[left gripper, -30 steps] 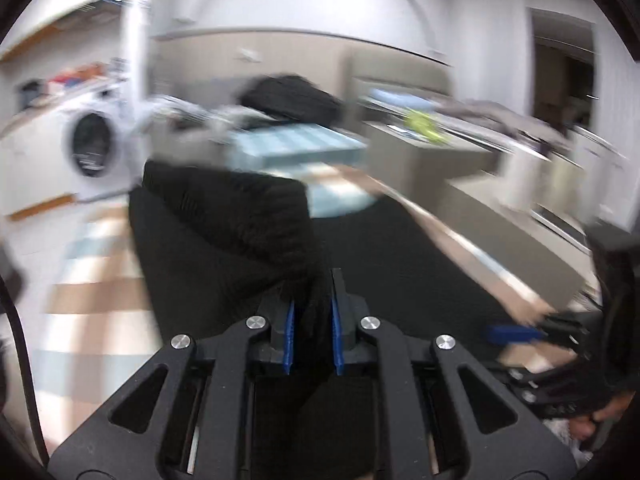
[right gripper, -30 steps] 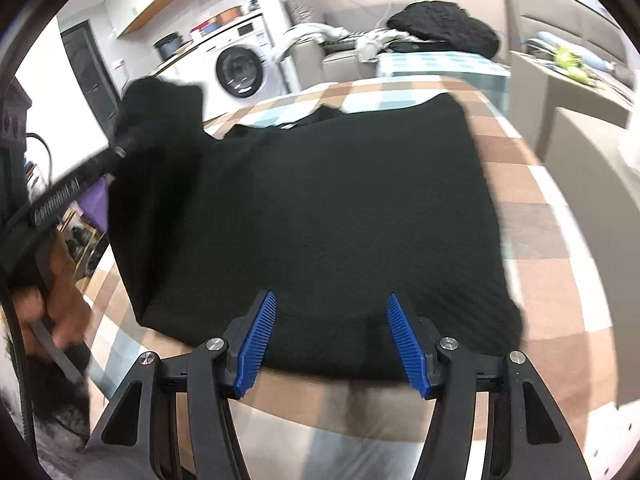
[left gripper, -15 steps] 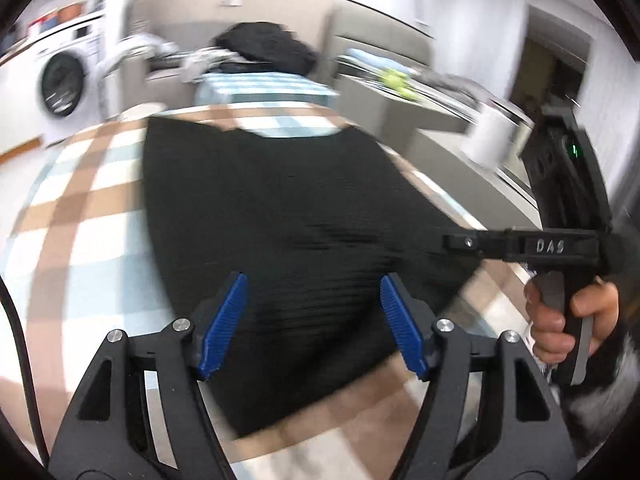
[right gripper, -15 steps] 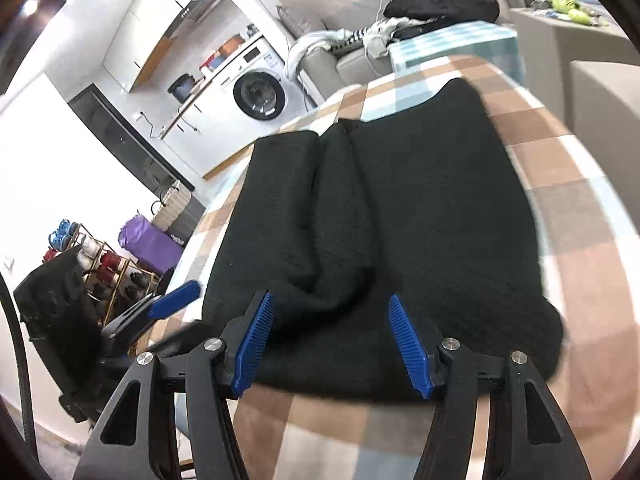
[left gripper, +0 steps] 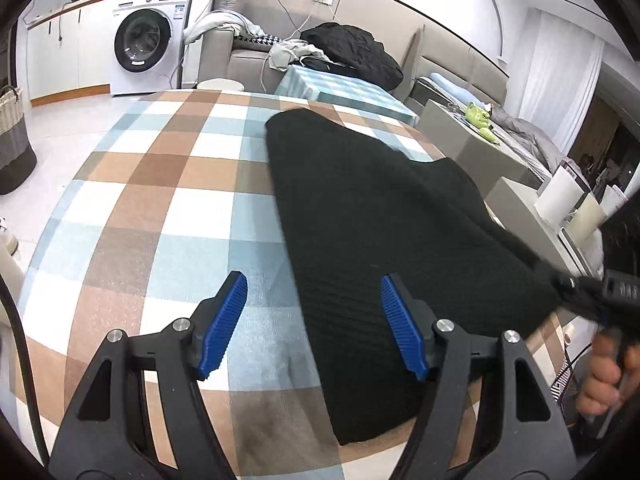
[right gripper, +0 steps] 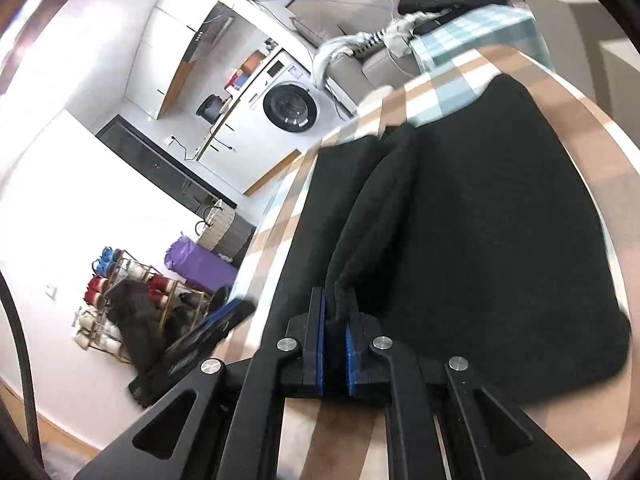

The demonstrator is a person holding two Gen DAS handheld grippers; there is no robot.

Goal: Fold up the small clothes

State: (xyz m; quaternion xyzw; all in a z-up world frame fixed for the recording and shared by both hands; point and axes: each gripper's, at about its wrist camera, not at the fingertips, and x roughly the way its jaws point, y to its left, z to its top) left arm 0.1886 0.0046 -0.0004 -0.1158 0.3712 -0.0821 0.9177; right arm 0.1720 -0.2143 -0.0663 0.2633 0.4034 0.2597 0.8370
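At the right edge of the left wrist view, the right gripper point(left gripper: 576, 292) is smeared and cut off. In the right wrist view, the black garment's point(right gripper: 480, 220) pinched fold vanishes between the pads, and the checkered cloth point(right gripper: 400, 100) blurs.

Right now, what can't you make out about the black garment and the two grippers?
- Black garment, left wrist view: its right edge is hidden behind the right gripper.
- Right wrist view: the fold pinched in the right gripper is covered by its pads, so its layers are unclear.
- Left gripper, right wrist view: blurred, so its opening is unreadable there.
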